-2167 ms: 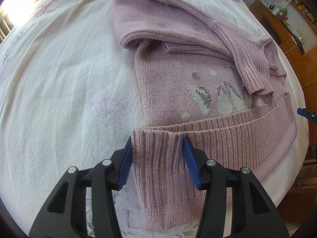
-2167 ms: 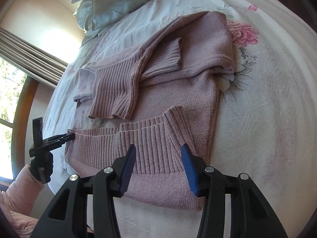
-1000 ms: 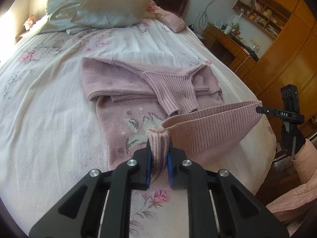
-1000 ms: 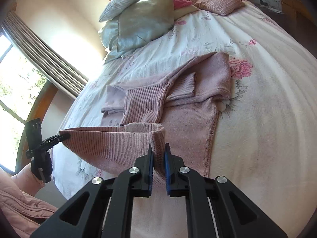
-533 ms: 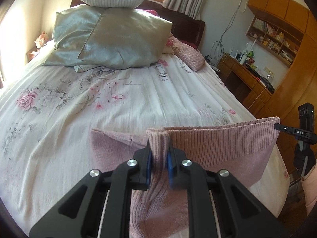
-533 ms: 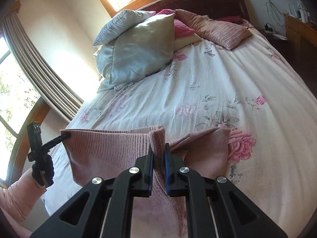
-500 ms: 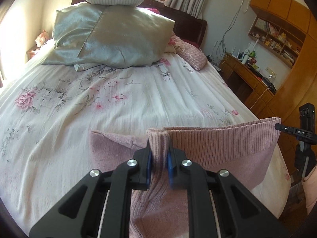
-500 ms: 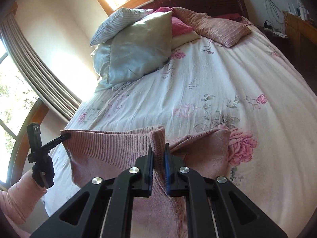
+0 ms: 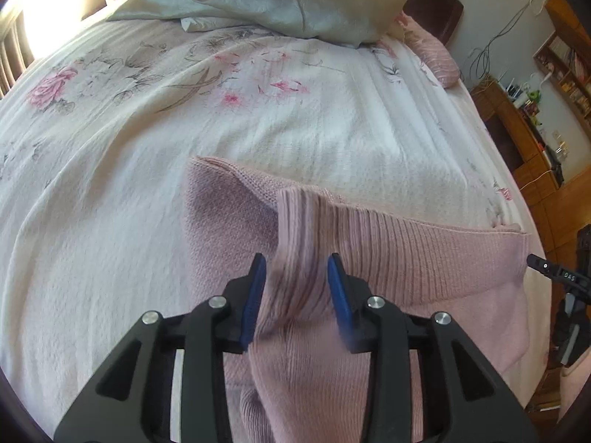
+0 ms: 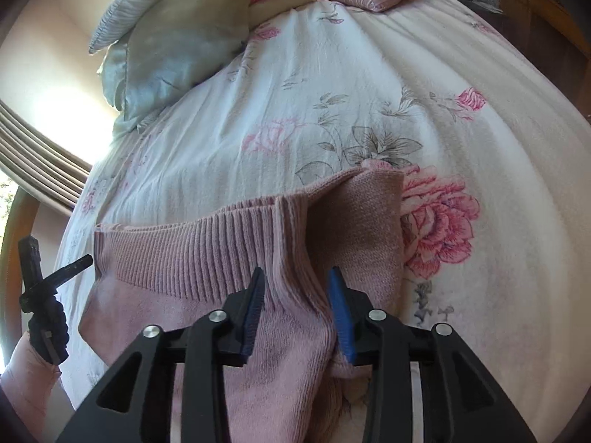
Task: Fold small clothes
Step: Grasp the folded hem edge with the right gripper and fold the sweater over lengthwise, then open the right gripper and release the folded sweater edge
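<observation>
Nearest in the left wrist view, the left claw (image 9: 297,295) stands with its blue pads apart, a ridge of ribbed hem rising between them but not pinched. The right claw (image 10: 295,306) is the same: pads spread, the other hem corner bunched loosely in the gap. That reads as a release, the fold judged laid where it is wanted.

The pink sweater (image 9: 406,258) lies on the bed (image 9: 110,221), its ribbed hem (image 10: 192,251) doubled over the body so the hem edge sits near the far edge of the garment. The claws sit at opposite corners, presumably to keep the hem straight across.

Beyond, bare floral bedspread runs to the grey pillows (image 10: 177,37) at the head.
</observation>
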Available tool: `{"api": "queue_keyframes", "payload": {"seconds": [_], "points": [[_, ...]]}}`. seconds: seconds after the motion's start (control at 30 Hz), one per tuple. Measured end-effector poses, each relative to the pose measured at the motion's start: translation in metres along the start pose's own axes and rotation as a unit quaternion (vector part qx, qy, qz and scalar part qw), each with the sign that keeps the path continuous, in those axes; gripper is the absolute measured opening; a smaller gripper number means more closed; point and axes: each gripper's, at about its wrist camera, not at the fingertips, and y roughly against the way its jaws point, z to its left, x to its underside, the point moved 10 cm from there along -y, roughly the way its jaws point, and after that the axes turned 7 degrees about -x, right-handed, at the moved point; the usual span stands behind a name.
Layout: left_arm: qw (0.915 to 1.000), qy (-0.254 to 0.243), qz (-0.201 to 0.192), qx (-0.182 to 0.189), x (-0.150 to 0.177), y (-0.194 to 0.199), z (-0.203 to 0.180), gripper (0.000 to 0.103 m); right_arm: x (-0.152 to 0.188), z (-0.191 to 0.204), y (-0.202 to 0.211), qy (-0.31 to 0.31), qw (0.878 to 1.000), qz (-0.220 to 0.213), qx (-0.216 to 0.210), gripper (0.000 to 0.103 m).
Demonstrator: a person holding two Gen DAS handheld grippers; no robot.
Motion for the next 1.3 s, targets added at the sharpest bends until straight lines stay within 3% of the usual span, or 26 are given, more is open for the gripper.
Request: {"api": "queue_keyframes", "payload": {"seconds": [0.13, 0.3, 0.33, 0.37, 0.4, 0.47, 0.63, 0.87, 0.97, 1.0, 1.03, 1.1, 1.17, 1.3], "points": [[0.9995, -0.008, 0.029, 0.008, 0.061, 0.027, 0.017, 0.047, 0.052, 0.006, 0.025, -0.009, 0.999, 0.018, -0.031, 0.05], [0.9975, 0.02, 0.051, 0.044, 0.116, 0.039, 0.023, 0.047, 0.126, 0.006, 0.021, -0.021, 0.997, 0.066, -0.039, 0.05], [0.9976, 0.019, 0.049, 0.044, 0.12, 0.039, 0.021, 0.046, 0.135, 0.007, 0.018, -0.025, 0.996, 0.072, -0.045, 0.045], [0.9977, 0.021, 0.048, 0.043, 0.122, 0.038, 0.018, 0.043, 0.141, 0.008, 0.016, -0.031, 0.995, 0.075, -0.051, 0.04], [0.9971, 0.025, 0.052, 0.05, 0.123, 0.037, 0.015, 0.033, 0.145, 0.008, 0.014, -0.038, 0.995, 0.076, -0.057, 0.023], [0.9956, 0.029, 0.056, 0.069, 0.122, 0.037, 0.004, 0.014, 0.145, 0.009, 0.017, -0.048, 0.995, 0.068, -0.063, 0.018], [0.9966, 0.001, 0.081, 0.013, 0.129, 0.028, 0.007, 0.011, 0.146, 0.005, 0.024, -0.058, 0.994, 0.074, -0.054, 0.012], [0.9946, 0.003, 0.104, -0.001, 0.141, 0.008, 0.019, 0.013, 0.163, -0.007, -0.002, -0.078, 0.99, 0.108, -0.039, 0.012], [0.9954, -0.004, 0.09, -0.033, 0.127, 0.018, 0.017, 0.026, 0.158, -0.001, 0.005, -0.071, 0.991, 0.104, -0.043, 0.02], [0.996, -0.002, 0.077, -0.044, 0.12, 0.026, 0.017, 0.028, 0.154, -0.001, 0.012, -0.072, 0.992, 0.098, -0.043, 0.031], [0.9968, 0.002, 0.06, -0.052, 0.111, 0.036, 0.016, 0.029, 0.151, 0.0, 0.018, -0.074, 0.992, 0.092, -0.047, 0.052], [0.998, -0.007, 0.014, -0.061, 0.09, 0.057, 0.004, 0.029, 0.141, 0.004, 0.032, -0.072, 0.993, 0.068, -0.061, 0.065], [0.9981, -0.031, -0.013, -0.051, 0.075, 0.067, -0.023, 0.032, 0.131, 0.002, 0.036, -0.081, 0.992, 0.057, -0.072, 0.065], [0.9984, -0.057, -0.005, 0.007, 0.064, 0.048, -0.081, 0.036, 0.116, -0.014, 0.023, -0.122, 0.986, 0.055, -0.098, 0.065]]}}
